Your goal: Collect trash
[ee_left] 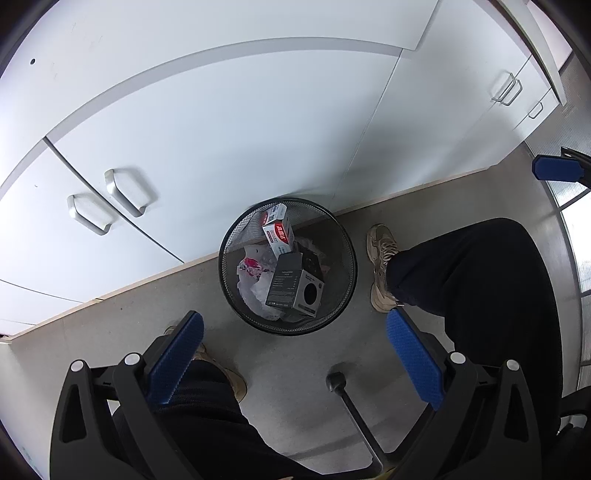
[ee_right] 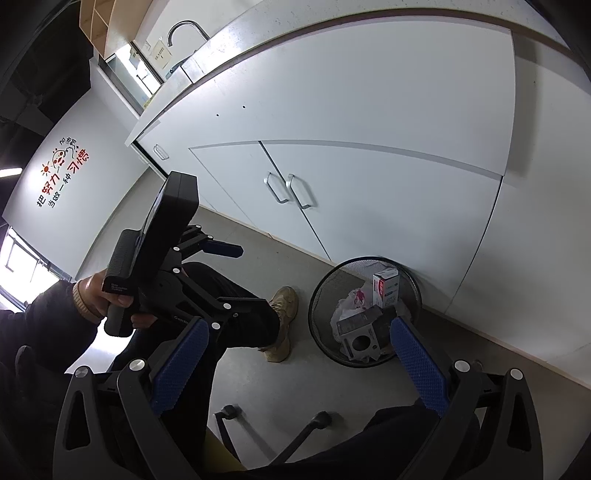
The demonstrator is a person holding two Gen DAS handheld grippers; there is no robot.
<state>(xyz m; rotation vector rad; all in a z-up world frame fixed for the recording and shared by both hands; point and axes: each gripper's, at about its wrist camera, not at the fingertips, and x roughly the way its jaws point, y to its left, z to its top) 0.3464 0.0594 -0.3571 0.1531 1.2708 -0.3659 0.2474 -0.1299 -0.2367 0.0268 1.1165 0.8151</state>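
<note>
A black wire-mesh trash bin (ee_left: pixel 236 236) stands on the floor against the white cabinets; it also shows in the right wrist view (ee_right: pixel 321 295). Inside lie a dark grey box (ee_left: pixel 295 284), a red-and-white carton (ee_left: pixel 279 232) and crumpled plastic wrappers (ee_left: pixel 255 284). My left gripper (ee_left: pixel 295 354) hangs open and empty above the bin's near side. My right gripper (ee_right: pixel 299 358) is open and empty, left of the bin and above the floor. The left gripper (ee_right: pixel 221 249) also shows in the right wrist view, held in a hand.
White cabinet doors with metal handles (ee_left: pixel 110 203) stand behind the bin. The person's legs and tan shoes (ee_left: pixel 382 269) flank the bin. Black chair legs with casters (ee_left: pixel 334 382) are below me. A counter with a faucet (ee_right: pixel 184 29) is at the upper left.
</note>
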